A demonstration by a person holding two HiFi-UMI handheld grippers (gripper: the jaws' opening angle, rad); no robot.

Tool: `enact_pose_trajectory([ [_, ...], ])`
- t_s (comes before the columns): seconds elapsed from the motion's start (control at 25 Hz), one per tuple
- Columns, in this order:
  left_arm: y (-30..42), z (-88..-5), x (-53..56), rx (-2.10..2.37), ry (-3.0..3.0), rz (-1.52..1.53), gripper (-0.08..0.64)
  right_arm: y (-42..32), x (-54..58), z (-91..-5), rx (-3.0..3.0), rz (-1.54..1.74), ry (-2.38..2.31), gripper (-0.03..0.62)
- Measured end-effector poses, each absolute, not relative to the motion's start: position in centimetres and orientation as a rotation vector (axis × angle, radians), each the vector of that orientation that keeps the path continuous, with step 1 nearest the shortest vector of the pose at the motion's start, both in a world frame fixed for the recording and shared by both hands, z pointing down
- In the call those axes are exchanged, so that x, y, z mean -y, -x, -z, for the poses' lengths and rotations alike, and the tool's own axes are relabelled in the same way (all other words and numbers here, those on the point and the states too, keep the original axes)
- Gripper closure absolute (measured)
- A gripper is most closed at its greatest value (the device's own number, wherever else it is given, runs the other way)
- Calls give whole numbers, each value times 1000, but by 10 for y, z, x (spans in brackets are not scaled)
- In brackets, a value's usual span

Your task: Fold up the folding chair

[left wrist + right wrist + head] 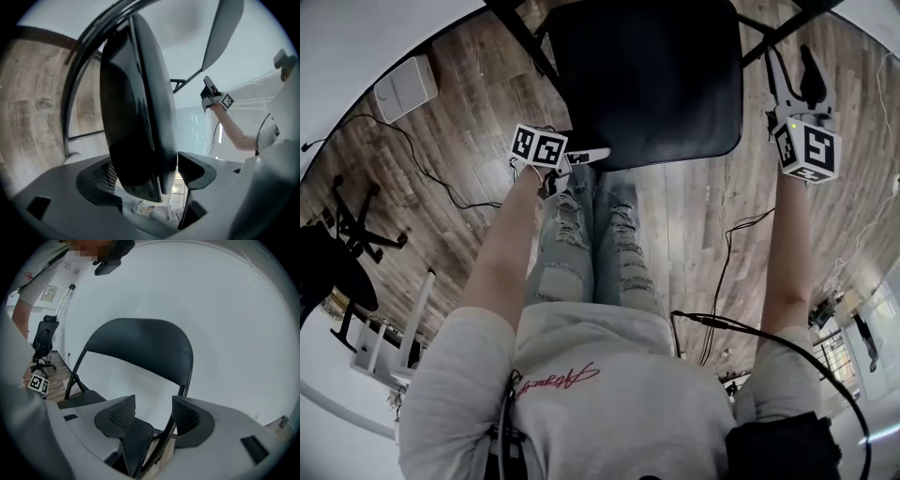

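The black folding chair (647, 75) stands unfolded on the wooden floor (487, 112), just before the person's legs (595, 244). The left gripper (584, 155) has released fingers around the seat's front corner. The right gripper (798, 77) is spread at the side frame, grasping nothing. Cables (441, 178) lie on the left, near an office chair (342, 253).

The seat (647, 80) gleams glossy black and smooth; its frame (76, 372) looks like black-painted metal. Underfoot the floor (469, 141) is grainy wood plank, and the gripper pads (123, 414) are matt, mesh-textured plastic.
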State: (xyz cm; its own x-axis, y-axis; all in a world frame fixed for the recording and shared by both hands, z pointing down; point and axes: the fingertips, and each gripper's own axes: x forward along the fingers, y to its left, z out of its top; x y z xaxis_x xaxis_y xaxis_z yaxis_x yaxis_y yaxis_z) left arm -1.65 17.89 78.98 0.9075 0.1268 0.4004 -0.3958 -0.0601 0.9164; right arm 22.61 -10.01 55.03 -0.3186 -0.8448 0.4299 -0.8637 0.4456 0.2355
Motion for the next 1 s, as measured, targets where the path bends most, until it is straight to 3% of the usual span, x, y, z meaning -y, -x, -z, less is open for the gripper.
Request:
enact_pose_trajectory([
  [0.4, -8, -784, -182, 121, -1439, -185, 179, -243, 152, -562, 2123, 103, -1448, 365],
  [0.48, -8, -782, -184, 90, -1420, -170, 207, -244, 151, -563, 2090, 113, -1483, 367],
  [0.76, -12, -781, -187, 64, -1431, -184, 224, -272, 172, -585, 2148, -272, -1712, 370],
  [0.84, -11, -781, -185, 66, -1451, -180, 237, -277, 180, -588, 2160, -354, -1746, 482],
  [1.0, -11, -774, -183, 52, -1481, -144, 263, -279, 183, -588, 2113, -318, -1723, 486],
])
